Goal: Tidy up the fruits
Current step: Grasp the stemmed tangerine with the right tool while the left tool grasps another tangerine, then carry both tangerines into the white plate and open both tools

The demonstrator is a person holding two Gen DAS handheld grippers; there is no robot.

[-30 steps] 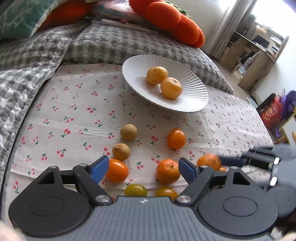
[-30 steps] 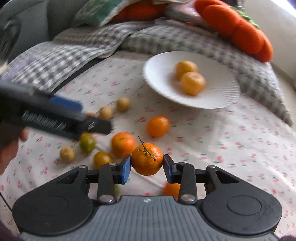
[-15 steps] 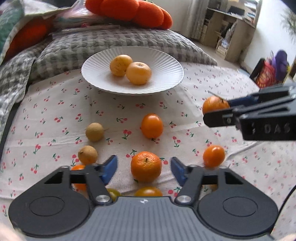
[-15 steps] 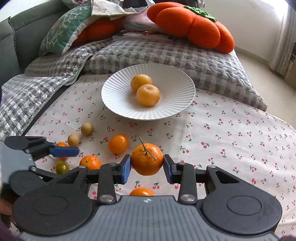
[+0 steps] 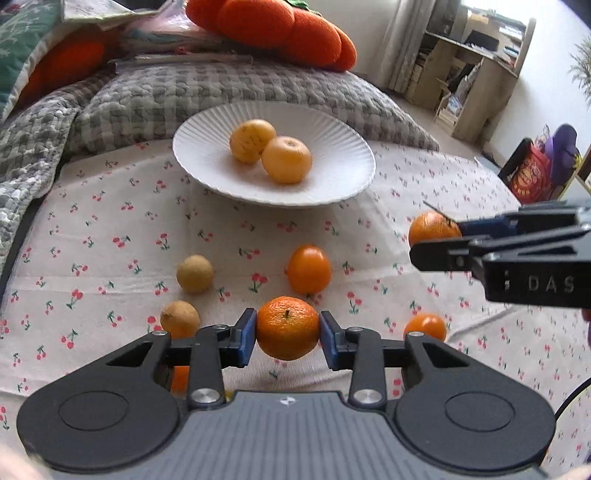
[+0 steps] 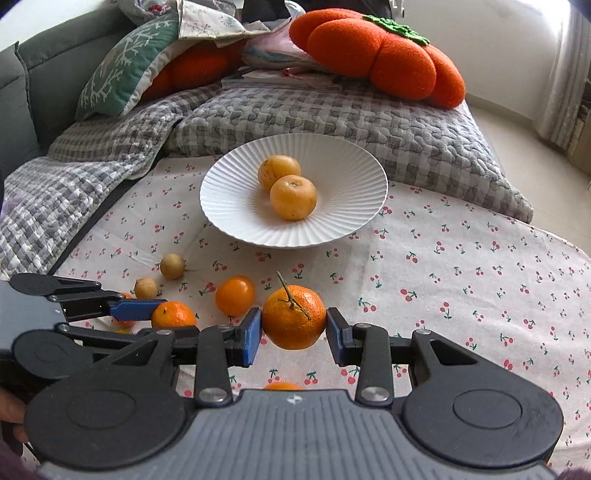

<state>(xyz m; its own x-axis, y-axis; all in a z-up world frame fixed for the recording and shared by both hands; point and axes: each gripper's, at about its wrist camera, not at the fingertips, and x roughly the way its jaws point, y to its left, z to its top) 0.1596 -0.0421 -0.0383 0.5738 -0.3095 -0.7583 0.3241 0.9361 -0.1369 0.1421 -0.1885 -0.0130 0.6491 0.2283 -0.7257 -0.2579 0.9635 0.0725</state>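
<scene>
The left gripper (image 5: 287,334) has just been closing, and now its blue pads pinch a mandarin (image 5: 287,328) on both sides. The right gripper (image 6: 294,332) pinches a mandarin with a thin stem (image 6: 294,316) between its blue pads.

In the left wrist view, a smooth orange fruit (image 5: 308,268) lies on the cherry cloth (image 5: 110,229) just past the held mandarin, at about 1 o'clock from it. Two small tan fruits sit to the left: one (image 5: 180,319) at 9 o'clock, the other (image 5: 194,273) at 10 o'clock. A small orange fruit (image 5: 425,326) lies at 3 o'clock. The right gripper comes in from the right edge, at 2 o'clock, with its stemmed mandarin.

Farther off, at 12 o'clock, a white ribbed plate (image 5: 207,166) rests on the cloth. Two yellow-orange fruits (image 5: 271,150) lie on it, touching each other.

Beyond the plate is a grey checked quilt (image 5: 221,88), and on it sits a big orange pumpkin cushion (image 5: 280,29). A wooden shelf (image 5: 469,74) stands at the far right.
</scene>
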